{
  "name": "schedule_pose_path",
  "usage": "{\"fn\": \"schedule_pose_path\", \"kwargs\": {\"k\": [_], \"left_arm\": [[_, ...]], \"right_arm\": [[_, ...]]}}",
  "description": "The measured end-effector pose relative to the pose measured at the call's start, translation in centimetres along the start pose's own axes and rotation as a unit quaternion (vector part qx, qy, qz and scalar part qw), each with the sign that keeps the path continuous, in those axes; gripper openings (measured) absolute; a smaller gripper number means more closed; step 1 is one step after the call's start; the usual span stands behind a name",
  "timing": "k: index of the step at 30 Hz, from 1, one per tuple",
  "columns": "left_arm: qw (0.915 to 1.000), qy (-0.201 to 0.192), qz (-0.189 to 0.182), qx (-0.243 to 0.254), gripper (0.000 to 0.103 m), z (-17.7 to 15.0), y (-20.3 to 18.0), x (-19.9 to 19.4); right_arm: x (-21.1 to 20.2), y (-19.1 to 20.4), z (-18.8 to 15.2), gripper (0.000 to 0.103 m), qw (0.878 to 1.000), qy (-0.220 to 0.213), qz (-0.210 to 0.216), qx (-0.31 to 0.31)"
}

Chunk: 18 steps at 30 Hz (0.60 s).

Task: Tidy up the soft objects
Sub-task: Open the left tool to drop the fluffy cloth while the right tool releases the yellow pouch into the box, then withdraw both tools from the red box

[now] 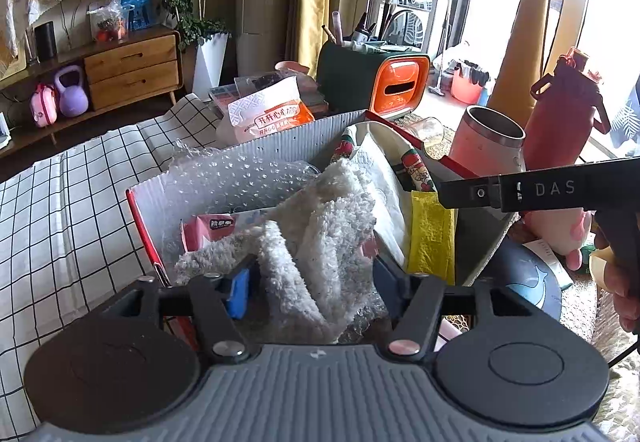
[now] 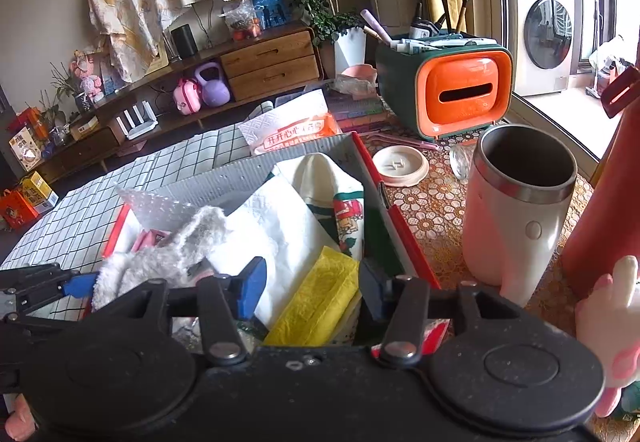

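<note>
A grey corrugated box [image 1: 280, 145] with red edges holds the soft things: bubble wrap [image 1: 232, 177], a pink tissue pack [image 1: 208, 230], a white fluffy towel [image 1: 320, 226], white paper [image 1: 384, 193], a printed cloth [image 1: 416, 165] and a yellow cloth [image 1: 432, 234]. My left gripper [image 1: 310, 282] stands open over the box, with the fluffy towel lying loose between its blue pads. My right gripper [image 2: 312, 290] is open too, and the yellow cloth [image 2: 320, 298] sits between its fingers inside the box [image 2: 248, 169]. The towel [image 2: 160, 262] lies to its left.
A white tumbler [image 2: 516, 209] and a red bottle [image 2: 608, 209] stand right of the box, with a pink plush toy [image 2: 612, 322] near them. Behind are an orange-fronted organiser [image 2: 460, 89], a tissue packet [image 2: 292, 129], a round lid [image 2: 400, 165] and a glass jar [image 2: 462, 161]. Checked cloth [image 1: 60, 209] lies left.
</note>
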<state>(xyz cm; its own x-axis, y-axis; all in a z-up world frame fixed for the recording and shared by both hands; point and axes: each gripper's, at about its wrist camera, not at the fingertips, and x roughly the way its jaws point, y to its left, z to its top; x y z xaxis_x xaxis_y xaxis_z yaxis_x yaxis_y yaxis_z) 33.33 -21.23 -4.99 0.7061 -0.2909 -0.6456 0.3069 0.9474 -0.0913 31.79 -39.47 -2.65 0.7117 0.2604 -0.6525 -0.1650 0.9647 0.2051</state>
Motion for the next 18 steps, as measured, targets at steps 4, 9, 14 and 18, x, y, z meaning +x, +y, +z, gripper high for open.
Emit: {"fn": "schedule_pose_path", "kwargs": {"k": [4,9,14,18], "left_arm": [[1.0000,-0.006,-0.006,0.000,0.065,-0.2,0.1,-1.3],[0.9998,-0.017,-0.003,-0.006,0.065,-0.5,0.6,-3.4],[0.9995,-0.029,-0.003,-0.013,0.065,-0.9,1.1,-5.7],[0.9991,-0.039,-0.003,-0.019,0.066,-1.3,1.6,-7.5]], "right_arm": [[-1.3,1.1,-0.2,0.057,1.000,-0.008,0.010,-0.008],[-3.2,2.7,-0.8,0.060,0.999,-0.020,0.025,-0.021],[-4.9,4.6,-1.5,0.065,0.998,-0.035,0.034,-0.034],[-6.4,6.0,-2.3,0.071,0.997,-0.052,0.043,-0.045]]}}
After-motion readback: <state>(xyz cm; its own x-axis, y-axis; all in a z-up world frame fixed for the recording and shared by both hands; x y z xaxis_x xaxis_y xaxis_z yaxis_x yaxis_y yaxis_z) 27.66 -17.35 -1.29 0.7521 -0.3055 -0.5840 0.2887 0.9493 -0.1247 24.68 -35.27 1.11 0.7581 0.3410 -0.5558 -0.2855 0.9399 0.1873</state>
